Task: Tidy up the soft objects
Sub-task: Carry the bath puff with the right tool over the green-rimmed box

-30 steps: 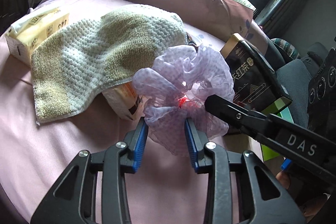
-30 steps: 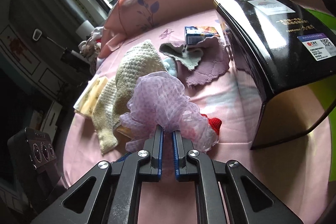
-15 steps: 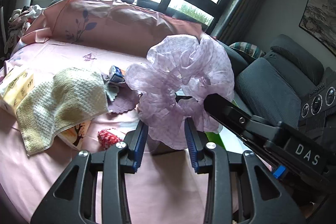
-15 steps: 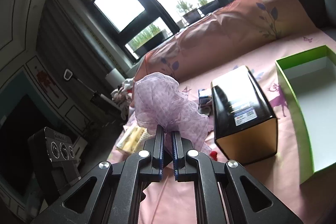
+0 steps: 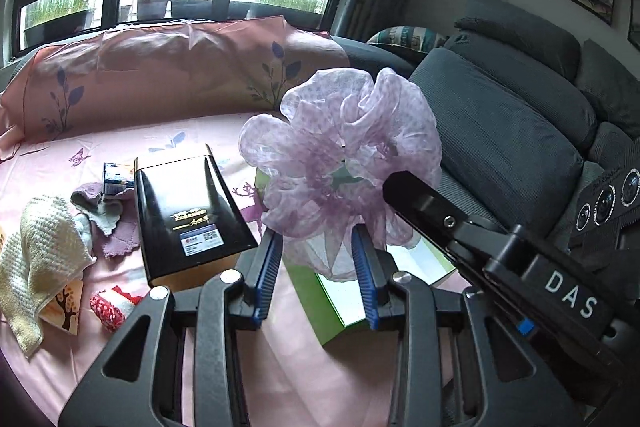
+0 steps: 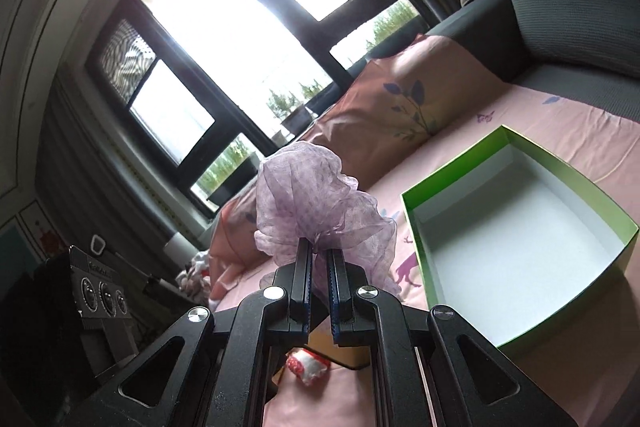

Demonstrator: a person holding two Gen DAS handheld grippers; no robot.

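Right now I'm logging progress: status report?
Right gripper shut on lilac scrunchie, airborne. Left gripper open beneath. Green box empty, path clear.

Black left claw [image 5: 318, 275], blue pads [image 5: 269, 269], silver screws

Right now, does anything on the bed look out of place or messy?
Yes. At the left of the left wrist view, the cream towel lies crumpled over a printed pack, and the purple cloth is bunched beside the black box. The green box is empty; the right gripper holds the lilac scrunchie aloft.
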